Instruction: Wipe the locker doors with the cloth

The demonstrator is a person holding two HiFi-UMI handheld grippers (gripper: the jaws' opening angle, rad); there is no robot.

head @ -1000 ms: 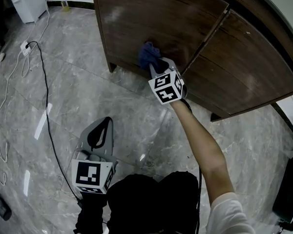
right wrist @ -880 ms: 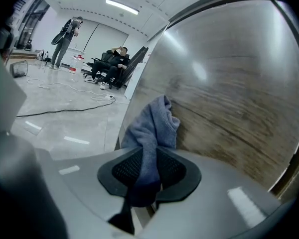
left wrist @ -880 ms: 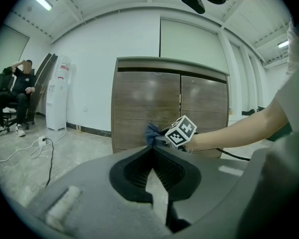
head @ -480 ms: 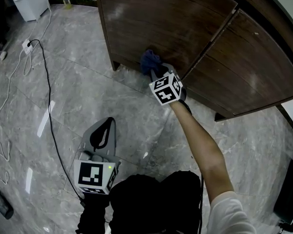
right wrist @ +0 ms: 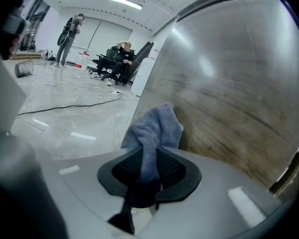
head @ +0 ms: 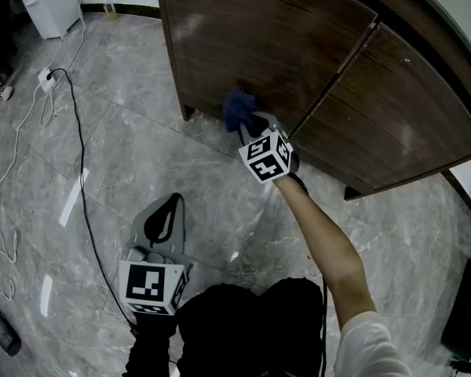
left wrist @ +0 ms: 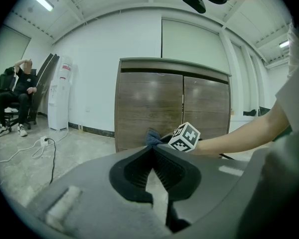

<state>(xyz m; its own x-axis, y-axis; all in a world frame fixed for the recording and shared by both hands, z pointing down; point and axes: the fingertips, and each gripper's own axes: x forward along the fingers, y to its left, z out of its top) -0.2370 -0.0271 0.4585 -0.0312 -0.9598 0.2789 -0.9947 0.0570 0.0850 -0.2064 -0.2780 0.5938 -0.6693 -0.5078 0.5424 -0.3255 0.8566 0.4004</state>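
The locker (head: 424, 22) is a dark wood-grain unit that stands on the floor (head: 125, 148). It presents two doors side by side with a vertical seam between them. The left door (head: 267, 45) is the one now addressed. The right door (head: 400, 108) lies across the seam, to the right of the working gripper.

The right gripper (head: 247, 120) is extended on an outstretched arm to the low part of the left door, near its bottom edge and left of the seam. Its jaws are clamped on the cloth. In the right gripper view, the pads pinch a gathered fold at the right gripper (right wrist: 150, 156), and the free end stands out ahead of the tips.

The left gripper (head: 171, 203) is held low, close to the body and well apart from the locker. In the left gripper view, the jaws of the left gripper (left wrist: 152, 151) are together with nothing between them. It has no part in the stroke.

The cloth (head: 237, 107) is a blue-grey rag. Its bunched free end (right wrist: 154, 128) lies straight ahead of the right gripper, between the jaw tips and the door face (right wrist: 229, 98), and appears to touch the wood.

Judgement: the unwiped area lies mainly above the contact point and rightward past the seam. The next stroke should run along the door face with the cloth kept ahead of the jaws.
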